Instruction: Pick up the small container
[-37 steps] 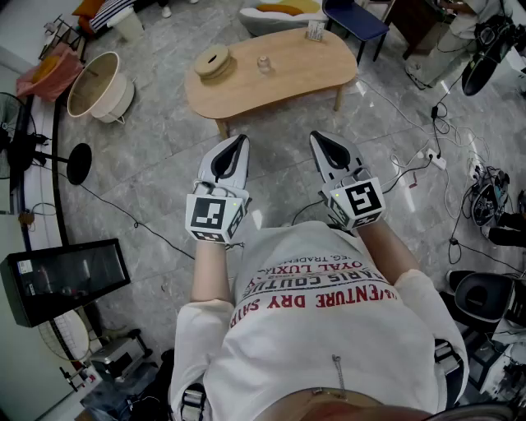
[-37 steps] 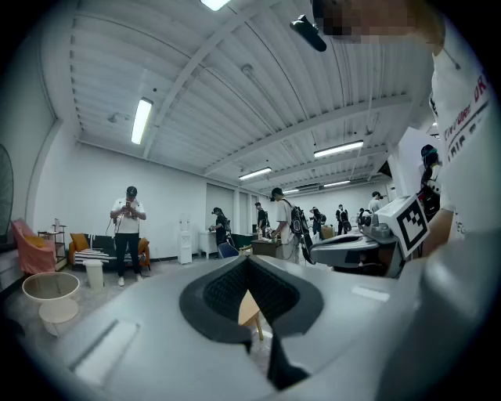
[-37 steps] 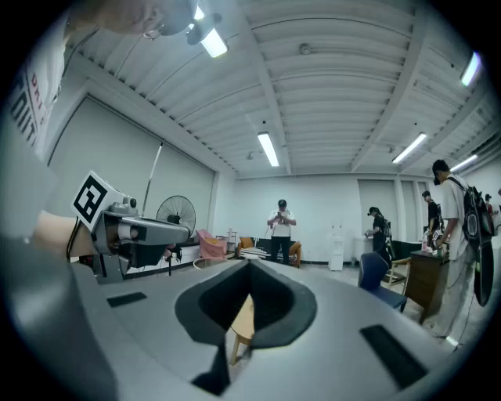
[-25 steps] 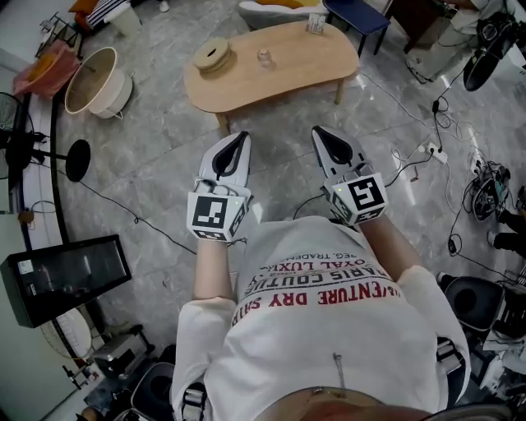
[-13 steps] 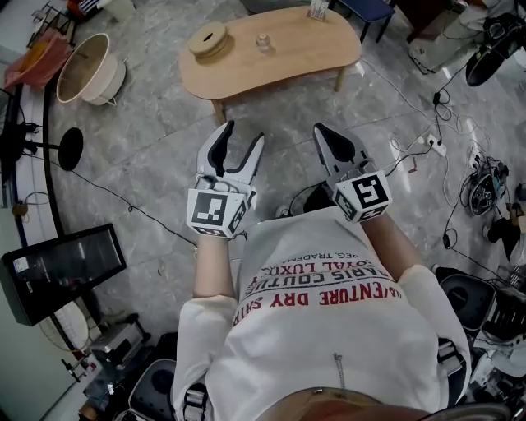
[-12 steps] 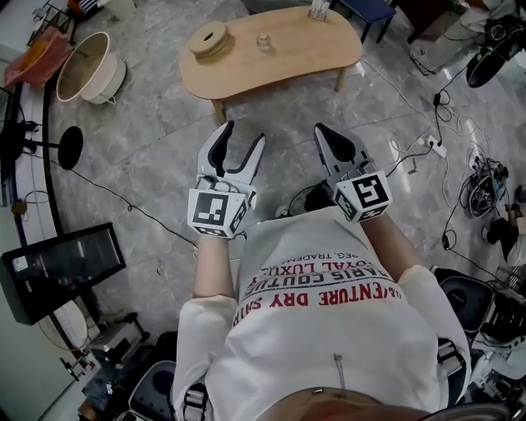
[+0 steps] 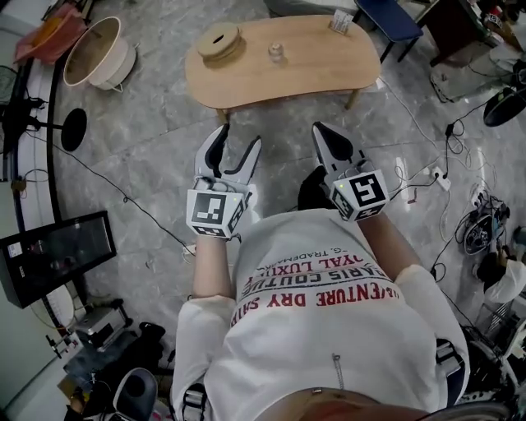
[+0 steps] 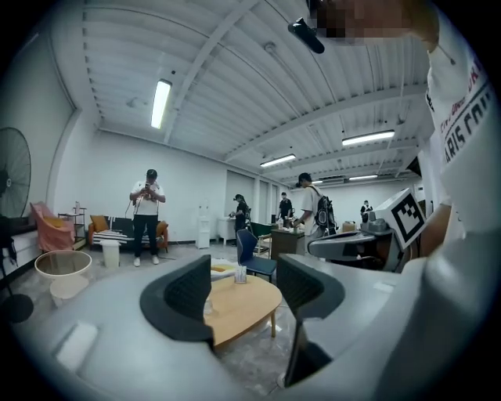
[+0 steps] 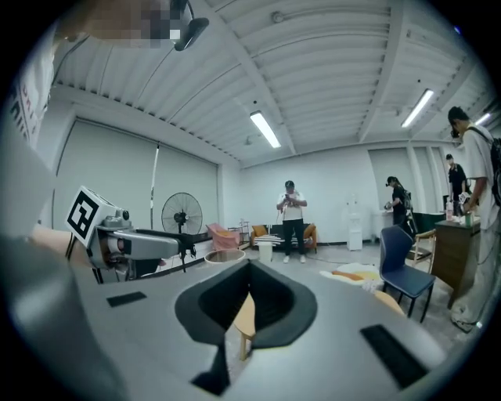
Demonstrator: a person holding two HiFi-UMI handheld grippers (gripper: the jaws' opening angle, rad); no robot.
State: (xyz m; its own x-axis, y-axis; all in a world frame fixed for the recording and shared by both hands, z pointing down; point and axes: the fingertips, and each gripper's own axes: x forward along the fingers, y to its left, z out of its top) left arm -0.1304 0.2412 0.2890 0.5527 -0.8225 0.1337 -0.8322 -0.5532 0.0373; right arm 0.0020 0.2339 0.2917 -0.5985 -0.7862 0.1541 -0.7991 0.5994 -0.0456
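The head view is giving what neither gripper view gives clearly: the small container (image 7: 276,53) is standing on the table (image 7: 329,70), near the middle of its far side. It is well apart from both grippers, between a round wooden disc (image 7: 219,39) and a small box (image 7: 341,20). It is looking clear and glassy, small and rounded, and seems to be standing upright with its long axis vertical, though the steep angle is making that hard to confirm. The table is smooth pale wood, bean-shaped, on slim legs over a grey marbled floor (image 7: 148,156).

The left gripper (image 7: 237,140) is pointing towards the table with its fingers spread moderately wide; they have just been opening, and nothing is lying between them. The left gripper view is framing the table (image 8: 243,301) in that gap, and is showing people (image 8: 147,215) standing far back in the room, whom the head view is missing. The right gripper (image 7: 320,130) is pressing its dark textured fingers almost together, empty. Its view is letting only a sliver of table edge (image 9: 245,317) through the slit
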